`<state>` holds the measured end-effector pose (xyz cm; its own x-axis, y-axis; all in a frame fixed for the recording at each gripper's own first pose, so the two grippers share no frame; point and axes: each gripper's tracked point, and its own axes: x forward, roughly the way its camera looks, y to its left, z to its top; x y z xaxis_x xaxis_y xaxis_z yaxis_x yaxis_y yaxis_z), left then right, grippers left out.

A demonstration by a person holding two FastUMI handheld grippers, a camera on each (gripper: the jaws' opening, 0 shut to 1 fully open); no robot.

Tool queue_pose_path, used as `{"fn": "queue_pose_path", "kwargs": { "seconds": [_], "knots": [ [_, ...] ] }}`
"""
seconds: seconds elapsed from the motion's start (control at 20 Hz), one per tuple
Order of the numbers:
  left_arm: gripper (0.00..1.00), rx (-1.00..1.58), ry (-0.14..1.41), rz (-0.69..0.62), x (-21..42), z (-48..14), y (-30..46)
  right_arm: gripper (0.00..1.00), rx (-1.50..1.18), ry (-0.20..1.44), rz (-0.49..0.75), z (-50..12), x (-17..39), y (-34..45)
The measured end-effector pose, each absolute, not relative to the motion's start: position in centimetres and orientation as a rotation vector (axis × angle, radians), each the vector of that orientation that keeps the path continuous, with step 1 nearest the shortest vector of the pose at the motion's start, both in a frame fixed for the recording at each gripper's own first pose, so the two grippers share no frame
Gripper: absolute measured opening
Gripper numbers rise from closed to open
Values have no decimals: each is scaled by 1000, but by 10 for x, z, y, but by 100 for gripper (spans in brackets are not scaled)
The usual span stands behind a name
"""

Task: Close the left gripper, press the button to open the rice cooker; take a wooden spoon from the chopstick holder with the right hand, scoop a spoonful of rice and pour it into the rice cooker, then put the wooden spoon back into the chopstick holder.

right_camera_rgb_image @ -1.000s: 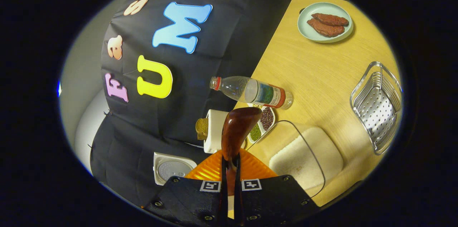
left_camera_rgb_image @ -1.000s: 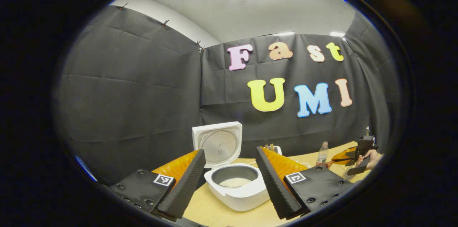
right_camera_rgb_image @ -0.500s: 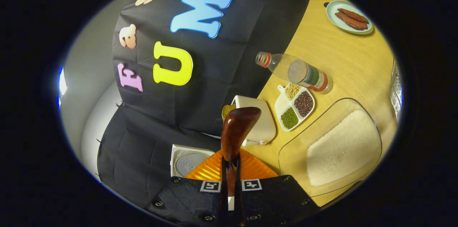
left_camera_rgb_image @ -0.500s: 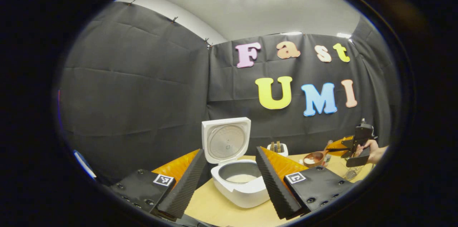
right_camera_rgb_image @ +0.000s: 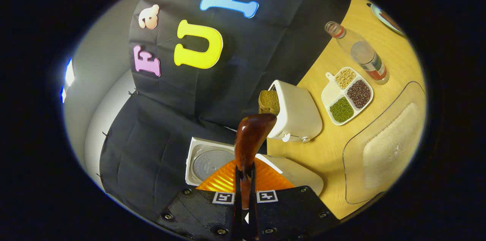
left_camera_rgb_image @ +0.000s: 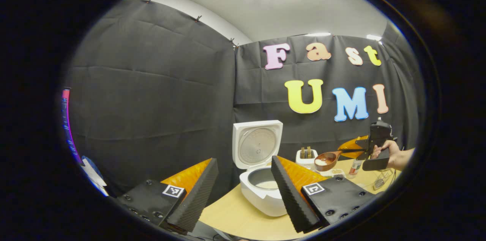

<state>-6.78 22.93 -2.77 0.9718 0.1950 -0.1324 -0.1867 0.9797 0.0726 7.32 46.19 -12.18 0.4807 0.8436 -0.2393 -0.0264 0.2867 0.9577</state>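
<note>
The white rice cooker (left_camera_rgb_image: pixel 262 195) stands open with its lid (left_camera_rgb_image: pixel 258 144) upright and white rice in the pot. My left gripper (left_camera_rgb_image: pixel 243 159) is open in front of it, with nothing between the fingers. To the right, a hand (left_camera_rgb_image: pixel 391 155) holds my right gripper (left_camera_rgb_image: pixel 370 146), which carries the wooden spoon (left_camera_rgb_image: pixel 326 160) level with rice in its bowl, just above the white chopstick holder (left_camera_rgb_image: pixel 306 156). In the right gripper view, my right gripper (right_camera_rgb_image: pixel 246 174) is shut on the wooden spoon (right_camera_rgb_image: pixel 252 136), above the rice cooker (right_camera_rgb_image: pixel 300 174) and beside the chopstick holder (right_camera_rgb_image: pixel 298 114).
On the wooden table (right_camera_rgb_image: pixel 322 150) lie a clear container of rice (right_camera_rgb_image: pixel 387 142), a divided dish of beans (right_camera_rgb_image: pixel 347 95), a plastic bottle (right_camera_rgb_image: pixel 360 53) and a plate (right_camera_rgb_image: pixel 385 17) at the far edge. A wire basket (left_camera_rgb_image: pixel 381 183) sits at the right.
My right gripper has carried the spoon away from the rice container towards the rice cooker. The left gripper view has swung left, so the cooker sits further right in it.
</note>
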Motion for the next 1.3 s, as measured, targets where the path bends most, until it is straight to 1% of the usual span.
{"fn": "queue_pose_path", "kwargs": {
  "seconds": [0.35,0.65,0.8,1.05,1.2,1.3],
  "knots": [
    [97,38,160,258,-81,-40,260,7,997,894,795,-110,59,538],
    [97,31,183,328,-103,-47,286,7,832,891,841,-132,45,593],
    [97,36,192,365,-109,-51,293,7,684,869,859,-147,40,609],
    [97,20,212,409,-113,-58,302,7,329,730,923,-161,38,631],
    [98,11,217,424,-116,-60,303,7,136,621,980,-154,29,641],
    [98,3,218,428,-117,-62,305,7,-1,521,1015,-147,25,646]
  ]
}}
